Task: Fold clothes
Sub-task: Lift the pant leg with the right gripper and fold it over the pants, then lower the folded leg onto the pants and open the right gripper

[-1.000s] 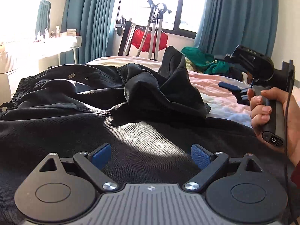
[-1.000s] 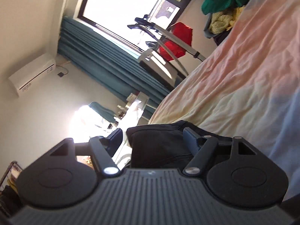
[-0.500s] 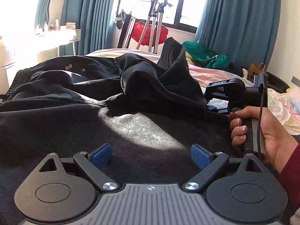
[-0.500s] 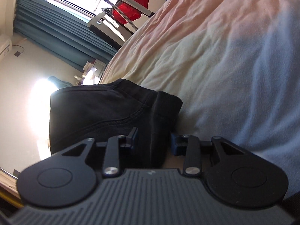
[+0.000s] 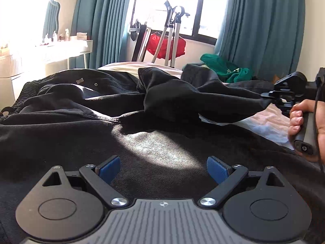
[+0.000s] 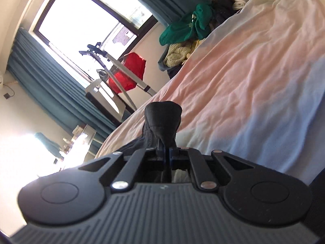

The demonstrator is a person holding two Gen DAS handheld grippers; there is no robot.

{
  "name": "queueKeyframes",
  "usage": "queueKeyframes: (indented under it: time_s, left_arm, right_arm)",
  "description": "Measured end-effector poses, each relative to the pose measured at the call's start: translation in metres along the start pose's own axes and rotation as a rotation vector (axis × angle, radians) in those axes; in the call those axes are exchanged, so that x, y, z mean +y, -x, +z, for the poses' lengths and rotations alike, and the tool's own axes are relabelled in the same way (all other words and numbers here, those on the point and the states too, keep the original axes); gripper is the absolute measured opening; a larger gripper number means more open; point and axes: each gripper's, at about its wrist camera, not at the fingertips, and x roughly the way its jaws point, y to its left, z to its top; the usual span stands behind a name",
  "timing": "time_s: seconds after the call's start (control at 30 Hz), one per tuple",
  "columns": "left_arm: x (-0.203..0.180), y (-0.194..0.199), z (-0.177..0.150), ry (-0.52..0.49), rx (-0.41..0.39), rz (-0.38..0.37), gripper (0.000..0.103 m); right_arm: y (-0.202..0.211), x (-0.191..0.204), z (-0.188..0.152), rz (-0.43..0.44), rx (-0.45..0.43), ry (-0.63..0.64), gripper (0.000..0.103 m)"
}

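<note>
Two tools at work on one black garment [image 5: 154, 105] spread across the bed [image 6: 254, 77]. Dark, heavy-looking cloth, rumpled into folds, sunlit in patches, with a gathered waistband at far left and a small stud near the top. Left tool [image 5: 162, 168] hovering low over the near fabric, blue pads [image 5: 108, 169] spread wide, gripping nothing. Right tool [image 6: 167, 152] pressed together on a pinched hem end, the cloth pulled taut toward the right hand [image 5: 306, 126]. Green clothes [image 6: 182, 28] heaped beyond the bed.
</note>
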Motion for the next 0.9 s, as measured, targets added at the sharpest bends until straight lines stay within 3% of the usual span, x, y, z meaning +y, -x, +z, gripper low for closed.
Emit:
queueKeyframes:
  time_s: [0.2, 0.27, 0.4, 0.57, 0.9]
  left_arm:
    - [-0.01, 0.004, -0.001, -0.053, -0.024, -0.01, 0.094]
    - [-0.012, 0.005, -0.002, -0.06, -0.03, -0.014, 0.094]
    - [-0.012, 0.007, 0.0, -0.051, -0.05, -0.029, 0.094]
    - [-0.009, 0.005, 0.001, -0.035, -0.045, -0.032, 0.094]
    - [-0.009, -0.003, 0.0, -0.045, -0.025, -0.029, 0.094]
  right_arm:
    - [0.047, -0.051, 0.079, -0.172, -0.186, -0.056, 0.006]
    - [0.052, -0.071, 0.099, -0.221, -0.212, -0.069, 0.006]
    - [0.068, -0.116, 0.125, -0.334, -0.277, 0.007, 0.006]
    - [0.076, -0.192, 0.132, -0.36, -0.267, -0.134, 0.006]
    - [0.083, -0.218, 0.117, -0.372, -0.257, -0.174, 0.006]
